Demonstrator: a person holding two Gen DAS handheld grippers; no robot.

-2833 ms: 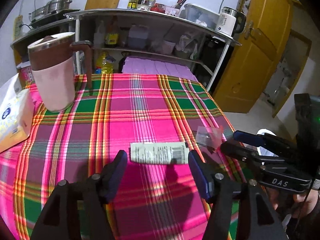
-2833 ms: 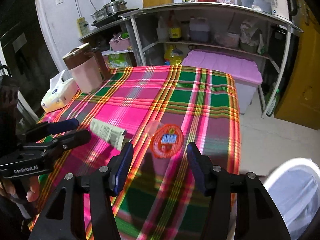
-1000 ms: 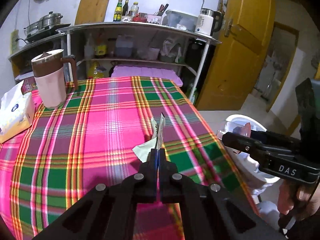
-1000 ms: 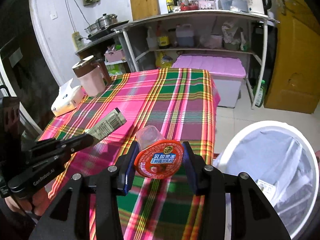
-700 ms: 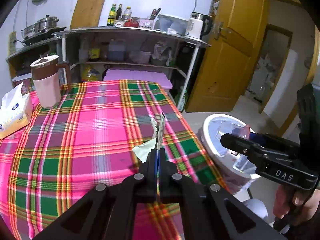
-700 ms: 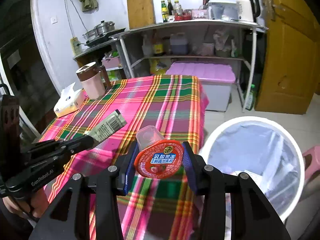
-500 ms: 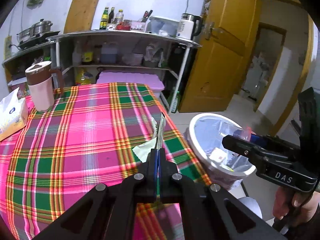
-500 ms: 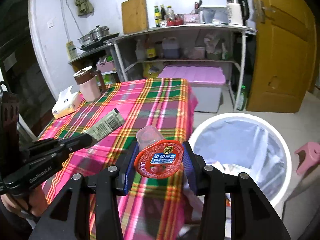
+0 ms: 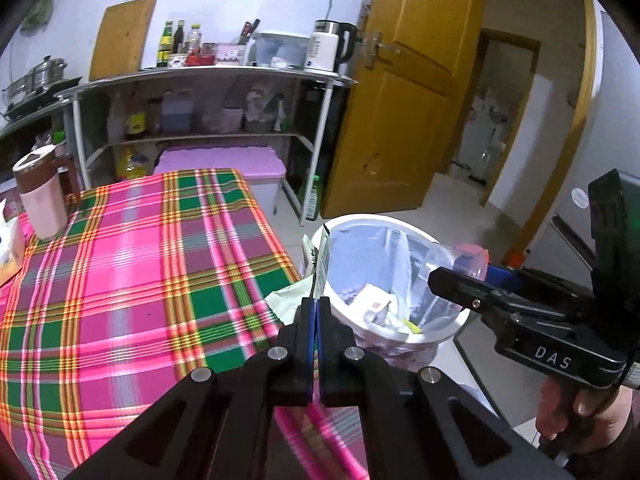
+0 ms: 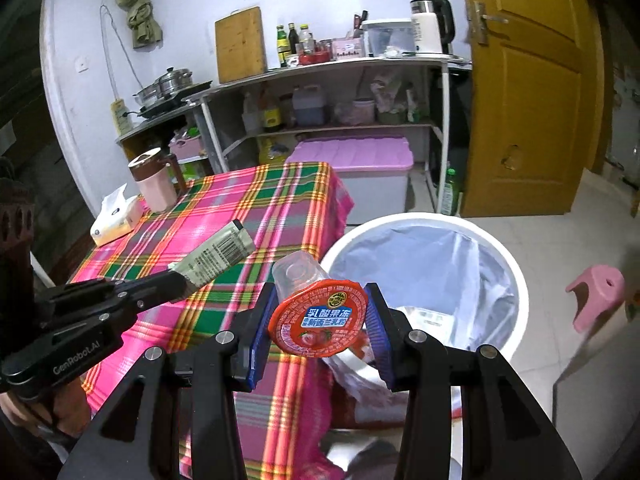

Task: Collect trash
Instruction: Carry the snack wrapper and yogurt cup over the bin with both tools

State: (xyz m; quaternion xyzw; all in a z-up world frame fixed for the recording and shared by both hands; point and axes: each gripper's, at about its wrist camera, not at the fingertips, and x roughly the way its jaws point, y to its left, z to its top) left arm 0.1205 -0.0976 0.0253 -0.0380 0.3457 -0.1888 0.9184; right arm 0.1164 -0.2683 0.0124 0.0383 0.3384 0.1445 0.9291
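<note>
My left gripper (image 9: 314, 305) is shut on a flat grey-green wrapper (image 9: 319, 264), seen edge-on, at the near rim of the white trash bin (image 9: 456, 322). The wrapper (image 10: 216, 255) shows its barcode in the right wrist view, still over the table. My right gripper (image 10: 320, 320) is shut on a clear jelly cup with a red lid (image 10: 318, 318), held at the bin's (image 10: 516, 280) left rim. The cup (image 9: 466, 260) also shows in the left wrist view, over the bin. The bin holds a plastic liner and some trash.
A table with a pink-green plaid cloth (image 9: 132, 264) stands left of the bin. A pink mug (image 9: 40, 196) and a tissue pack (image 10: 114, 218) sit at its far side. Shelves (image 10: 332, 128), a purple box (image 10: 352, 156), a yellow door (image 10: 528, 92) and a pink stool (image 10: 596, 296) surround it.
Both grippers have moved right, off the table and toward the bin, each keeping its item. The bin now fills more of both views.
</note>
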